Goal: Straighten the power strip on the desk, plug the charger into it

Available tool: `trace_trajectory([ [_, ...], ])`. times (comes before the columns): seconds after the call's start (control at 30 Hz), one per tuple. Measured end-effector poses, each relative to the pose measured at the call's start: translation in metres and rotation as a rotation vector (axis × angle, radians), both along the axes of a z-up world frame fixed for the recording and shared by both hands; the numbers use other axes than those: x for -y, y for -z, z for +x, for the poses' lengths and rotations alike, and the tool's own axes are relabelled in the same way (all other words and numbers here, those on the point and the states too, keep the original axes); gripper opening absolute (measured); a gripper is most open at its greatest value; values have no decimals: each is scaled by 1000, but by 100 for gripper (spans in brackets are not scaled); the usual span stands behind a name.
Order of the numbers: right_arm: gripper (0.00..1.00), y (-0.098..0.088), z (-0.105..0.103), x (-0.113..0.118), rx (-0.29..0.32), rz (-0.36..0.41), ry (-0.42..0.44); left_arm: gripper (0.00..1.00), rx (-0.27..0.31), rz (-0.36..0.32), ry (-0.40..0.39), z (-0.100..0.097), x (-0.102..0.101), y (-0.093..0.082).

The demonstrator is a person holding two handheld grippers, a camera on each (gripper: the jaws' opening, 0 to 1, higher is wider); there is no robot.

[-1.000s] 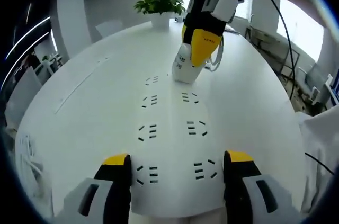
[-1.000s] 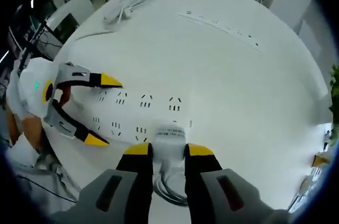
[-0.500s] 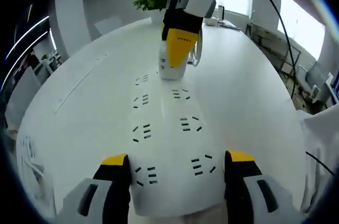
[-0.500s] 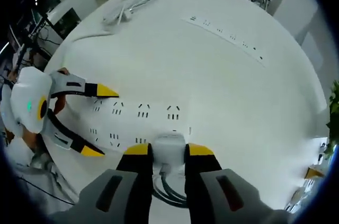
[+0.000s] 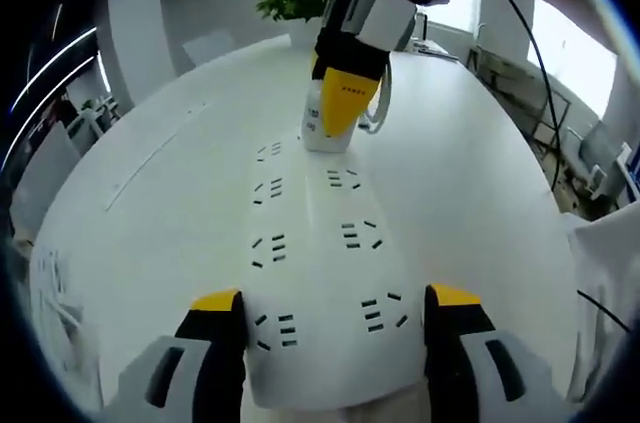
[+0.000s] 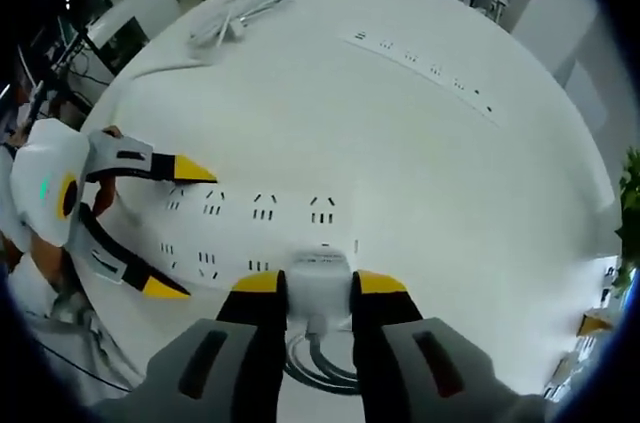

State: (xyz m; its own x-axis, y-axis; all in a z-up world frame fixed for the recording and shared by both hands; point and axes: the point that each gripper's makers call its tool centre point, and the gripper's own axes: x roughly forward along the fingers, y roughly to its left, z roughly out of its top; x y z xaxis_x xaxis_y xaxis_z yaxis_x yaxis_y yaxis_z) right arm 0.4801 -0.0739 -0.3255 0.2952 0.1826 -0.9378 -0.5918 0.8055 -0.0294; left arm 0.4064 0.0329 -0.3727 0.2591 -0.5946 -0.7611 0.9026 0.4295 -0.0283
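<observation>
The right gripper [image 6: 318, 288] is clamped on the white charger [image 6: 318, 278], which sits at the far end of the power strip [image 5: 320, 273] on the desk [image 5: 470, 183]. The left gripper [image 5: 332, 308] stands apart, straddling the strip's near end. The charger looks rigid, light and smooth (probably slippery), so its flat sides seem best to hold.

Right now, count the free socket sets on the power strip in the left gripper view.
7 on the power strip: four down its left column, three down its right; the charger may hide an eighth.
</observation>
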Motion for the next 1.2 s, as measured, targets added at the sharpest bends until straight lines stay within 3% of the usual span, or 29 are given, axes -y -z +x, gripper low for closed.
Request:
trace_trajectory([
  [0.23, 25, 1, -11, -5, 50, 124, -32, 73, -16, 21, -4, 0, 1, 1],
  [0.37, 27, -3, -14, -10, 96, 146, -153, 74, -13, -9, -9, 0, 0, 1],
  [0.43, 27, -8, -17, -11, 117, 165, -171, 74, -13, -21, -12, 1, 1, 1],
  [0.6, 30, -30, -24, -23, 186, 256, -288, 75, -10, 3, -22, 1, 3, 2],
  [0.67, 21, -37, -25, -22, 265, 182, -522, 75, -10, 4, -20, 1, 3, 2],
  [0.77, 28, -38, -19, -12, 386, 4, -793, 75, -7, -2, -19, 1, 3, 2],
  [0.83, 35, -35, -24, -12, 386, -9, -862, 75, -6, -6, -19, 1, 3, 2],
  [0.93, 32, -32, -30, -13, 353, -32, -955, 75, -7, -3, -17, 2, 3, 2],
  [1.03, 35, -24, -27, -10, 310, -84, -1007, 75, -7, -5, -6, 2, 4, 2],
  [1.2, 33, -9, -19, -12, 296, -156, -1119, 76, -6, -9, -1, 2, 5, 2],
])
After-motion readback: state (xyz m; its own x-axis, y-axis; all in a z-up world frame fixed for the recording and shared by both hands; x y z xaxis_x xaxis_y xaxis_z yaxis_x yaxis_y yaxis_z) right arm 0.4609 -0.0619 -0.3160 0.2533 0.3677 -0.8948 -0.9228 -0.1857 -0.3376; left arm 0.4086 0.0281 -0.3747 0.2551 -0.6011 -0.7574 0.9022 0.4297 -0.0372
